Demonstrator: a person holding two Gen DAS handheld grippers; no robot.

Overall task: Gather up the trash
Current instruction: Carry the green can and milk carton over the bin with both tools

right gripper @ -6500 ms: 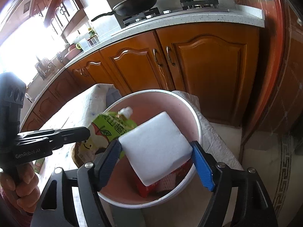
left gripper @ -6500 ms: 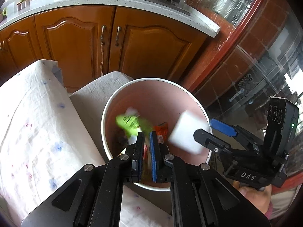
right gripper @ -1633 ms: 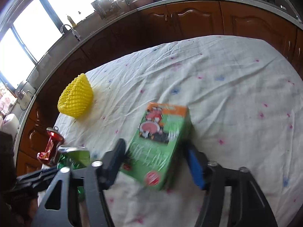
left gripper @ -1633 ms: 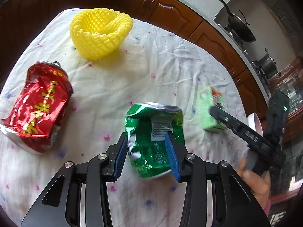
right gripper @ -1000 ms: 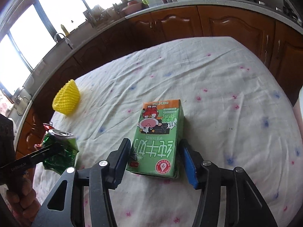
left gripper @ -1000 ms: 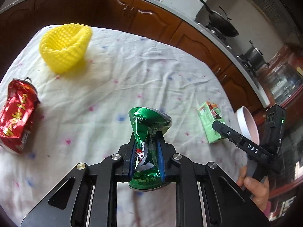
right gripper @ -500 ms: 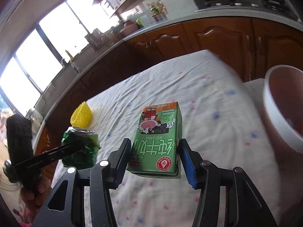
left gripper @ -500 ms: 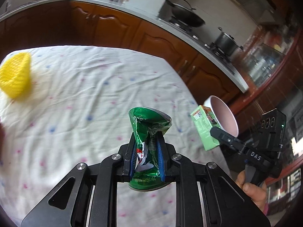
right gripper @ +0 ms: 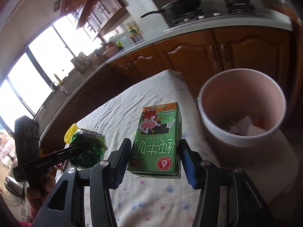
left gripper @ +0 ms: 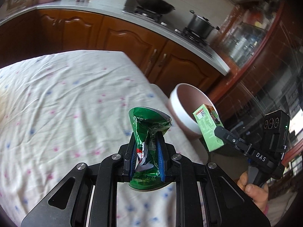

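Note:
My left gripper is shut on a crushed green can, held above the cloth-covered table. In the right wrist view the same can shows at the left in that gripper. My right gripper is shut on a green milk carton, lifted off the table; the carton also shows in the left wrist view, right beside the bin. A pink trash bin with a white rim stands just off the table's far right end, holding several scraps. The bin lies ahead and to the right of the can.
A yellow foam net peeks out behind the can. Wooden kitchen cabinets and a counter with a wok and a pot run behind the table. A glass-fronted cabinet stands to the right of the bin.
Both grippers have carried the can and the carton up and across the table toward the bin, which is now close. The yellow net and the red can have left the left wrist view.

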